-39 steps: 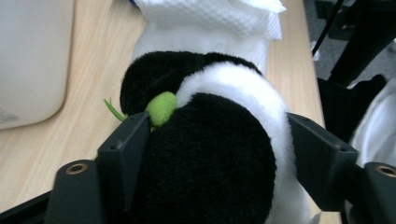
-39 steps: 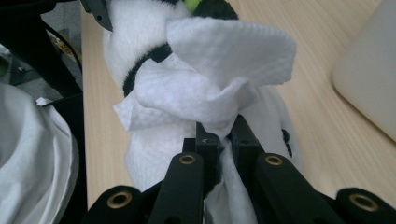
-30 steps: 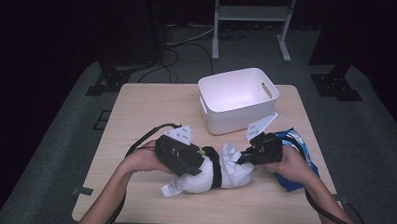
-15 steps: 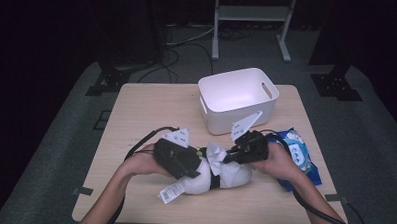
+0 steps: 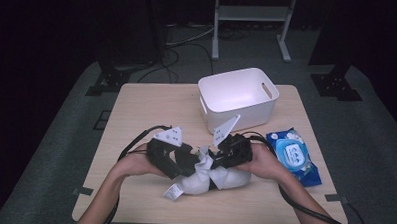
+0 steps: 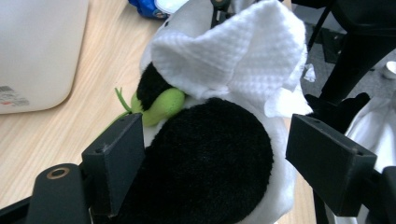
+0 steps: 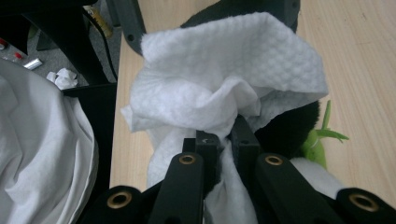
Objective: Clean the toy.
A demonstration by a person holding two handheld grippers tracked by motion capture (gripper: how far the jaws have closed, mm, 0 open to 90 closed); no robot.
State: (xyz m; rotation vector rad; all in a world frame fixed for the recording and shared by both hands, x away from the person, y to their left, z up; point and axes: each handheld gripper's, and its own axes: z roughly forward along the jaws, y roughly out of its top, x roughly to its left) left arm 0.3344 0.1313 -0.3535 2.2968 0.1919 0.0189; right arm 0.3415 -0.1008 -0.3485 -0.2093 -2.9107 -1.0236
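A black and white plush panda (image 5: 229, 179) lies on the wooden table (image 5: 151, 110) near the front edge. My left gripper (image 5: 187, 164) comes at it from the left. Its jaws have just eased a little wider, and the panda's black part (image 6: 210, 158) still fills the space between them. A green bamboo piece (image 6: 163, 105) sticks out beside it. My right gripper (image 5: 216, 155) comes from the right, shut on a crumpled white wipe (image 7: 224, 74). The wipe (image 5: 203, 162) rests bunched on top of the panda, right by the left gripper.
A white bin (image 5: 267, 92) stands open and empty behind the grippers at the table's far side. A blue pack of wipes (image 5: 294, 155) lies to the right of my right hand. The panda's label (image 5: 172, 192) sticks out toward the front edge.
My right gripper has slid left across the panda with the wipe, ending close to the left gripper. The left hand has stayed about where it was.
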